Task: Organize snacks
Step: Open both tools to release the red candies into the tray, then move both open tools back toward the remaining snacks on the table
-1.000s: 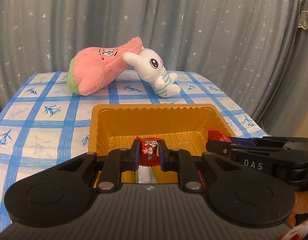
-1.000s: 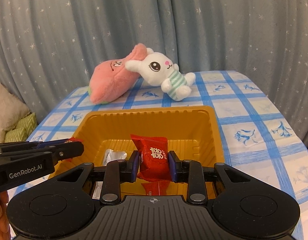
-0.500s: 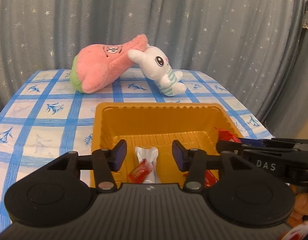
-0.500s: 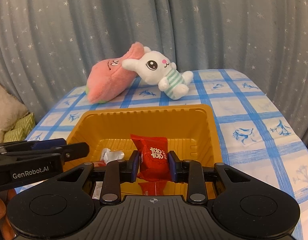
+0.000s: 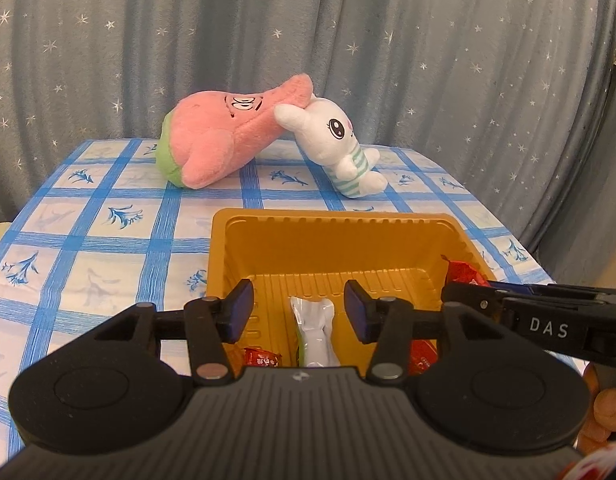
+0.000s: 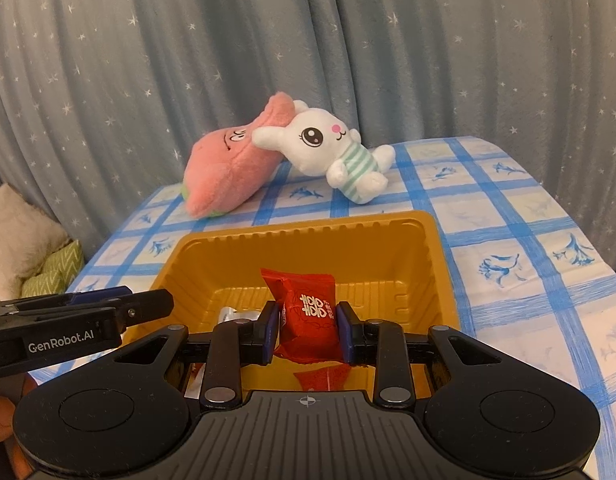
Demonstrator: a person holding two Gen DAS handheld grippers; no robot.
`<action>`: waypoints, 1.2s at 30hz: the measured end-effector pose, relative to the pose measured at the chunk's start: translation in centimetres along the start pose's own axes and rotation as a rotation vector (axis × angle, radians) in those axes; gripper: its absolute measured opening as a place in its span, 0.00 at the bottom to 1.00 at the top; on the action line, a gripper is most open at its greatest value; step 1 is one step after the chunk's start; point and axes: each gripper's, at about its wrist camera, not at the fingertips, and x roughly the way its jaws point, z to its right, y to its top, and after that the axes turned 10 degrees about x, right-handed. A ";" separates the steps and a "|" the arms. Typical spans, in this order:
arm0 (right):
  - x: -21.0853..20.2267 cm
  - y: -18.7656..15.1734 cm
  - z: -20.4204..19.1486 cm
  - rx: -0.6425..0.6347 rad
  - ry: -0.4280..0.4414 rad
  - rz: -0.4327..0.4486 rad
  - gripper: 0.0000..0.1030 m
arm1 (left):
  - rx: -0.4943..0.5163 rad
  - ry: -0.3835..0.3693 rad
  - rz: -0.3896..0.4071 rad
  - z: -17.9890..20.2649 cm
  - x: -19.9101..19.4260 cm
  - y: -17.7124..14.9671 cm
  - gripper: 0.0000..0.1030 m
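Red foil, crinkled and printed with white characters: that is the red foil-wrapped candy packet point(image 6: 308, 314) pinched between the fingers of the right gripper point(image 6: 306, 332), held just above the floor of the mustard-yellow ribbed plastic tray point(image 6: 435, 256). The left gripper point(image 5: 298, 312) hangs over the tray's near left part with its fingers spread wide and nothing between them. Directly below that gap lies a white sealed snack pouch point(image 5: 313, 332), and a small red wrapped candy point(image 5: 261, 358) rests to its left on the tray floor.

As for what could go wrong, I would judge the main danger to be the packet's slippery foil: if the right gripper lets go while tilted toward the near wall, the packet may slide onto the rim and tip out onto the table point(image 6: 507, 216). The two grippers also sit close together over one small tray, so a careless sideways move could knock them together or shove the light tray along the blue-checked cloth.

Counting: one tray; one white pouch; red sweets number at least three, namely the held packet, the small one on the left, and another red piece point(image 6: 327, 378) lying under the right gripper, though parts are hidden. Two plush toys lie at the far side, a pink starfish plush point(image 5: 224, 140) and a white rabbit plush point(image 5: 335, 144), touching each other.
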 end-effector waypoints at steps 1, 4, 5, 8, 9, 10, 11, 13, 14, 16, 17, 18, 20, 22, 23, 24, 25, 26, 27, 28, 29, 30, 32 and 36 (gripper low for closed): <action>0.0 0.0 0.0 0.006 0.005 -0.001 0.30 | -0.001 0.001 0.000 0.0 0.0 0.0 0.45; 0.0 0.1 0.1 0.029 0.018 0.002 0.31 | -0.002 0.006 -0.002 -0.2 -0.1 -0.1 0.45; 0.0 0.2 0.1 0.038 0.023 0.005 0.31 | -0.002 0.010 -0.003 -0.3 -0.1 -0.1 0.45; 0.0 0.4 0.6 0.085 0.066 0.012 0.34 | 0.001 0.018 -0.006 -0.3 -0.1 -0.3 0.45; 0.1 0.5 0.7 0.103 0.073 0.002 0.54 | 0.003 0.019 -0.007 -0.3 -0.1 -0.3 0.45; 0.1 0.5 1.0 0.125 0.078 0.004 0.67 | 0.004 0.018 -0.008 -0.3 -0.1 -0.3 0.45; -0.1 0.5 1.2 0.140 0.078 0.016 0.67 | 0.004 0.018 -0.009 -0.4 -0.1 -0.4 0.45; -0.2 0.7 1.4 0.138 0.059 0.022 0.67 | 0.004 0.020 -0.011 -0.4 0.0 -0.4 0.45; -0.4 0.8 1.5 0.138 0.054 0.029 0.67 | 0.004 0.020 -0.011 -0.4 0.0 -0.4 0.45; -0.5 0.9 1.7 0.144 0.048 0.030 0.67 | 0.005 0.020 -0.011 -0.4 0.0 -0.4 0.45; -0.5 0.9 1.8 0.144 0.047 0.029 0.67 | 0.007 0.019 -0.011 -0.4 0.0 -0.4 0.45; -0.5 0.9 1.8 0.143 0.045 0.029 0.67 | 0.008 0.018 -0.011 -0.4 0.0 -0.4 0.45; -0.6 0.8 1.8 0.139 0.042 0.028 0.67 | 0.010 0.017 -0.013 -0.3 0.0 -0.5 0.45; -0.6 0.8 1.8 0.132 0.040 0.030 0.67 | 0.013 0.018 -0.013 -0.2 0.0 -0.5 0.45; -0.6 0.8 1.7 0.127 0.038 0.031 0.67 | 0.014 0.018 -0.014 -0.1 0.0 -0.5 0.45; -0.6 0.8 1.7 0.122 0.036 0.032 0.67 | 0.015 0.018 -0.014 -0.1 0.0 -0.5 0.45; -0.7 0.8 1.7 0.118 0.033 0.034 0.67 | 0.014 0.018 -0.013 -0.1 0.0 -0.5 0.45; -0.7 0.8 1.7 0.115 0.031 0.035 0.67 | 0.014 0.018 -0.013 -0.1 0.0 -0.5 0.45; -0.7 0.7 1.7 0.114 0.030 0.036 0.67 | 0.015 0.018 -0.012 -0.1 0.0 -0.5 0.45; -0.8 0.7 1.7 0.114 0.029 0.038 0.67 | 0.016 0.018 -0.012 -0.1 0.0 -0.5 0.45; -0.8 0.7 1.8 0.113 0.028 0.040 0.67 | 0.017 0.019 -0.010 -0.1 0.0 -0.6 0.45; -0.9 0.7 1.8 0.111 0.026 0.044 0.67 | 0.018 0.018 -0.010 0.0 -0.1 -0.6 0.45; -1.1 0.7 1.7 0.100 0.018 0.055 0.67 | 0.019 0.016 -0.011 0.0 -0.2 -0.7 0.45; -1.6 0.7 1.6 0.081 0.005 0.075 0.67 | 0.023 0.023 -0.010 0.1 -0.7 -0.9 0.45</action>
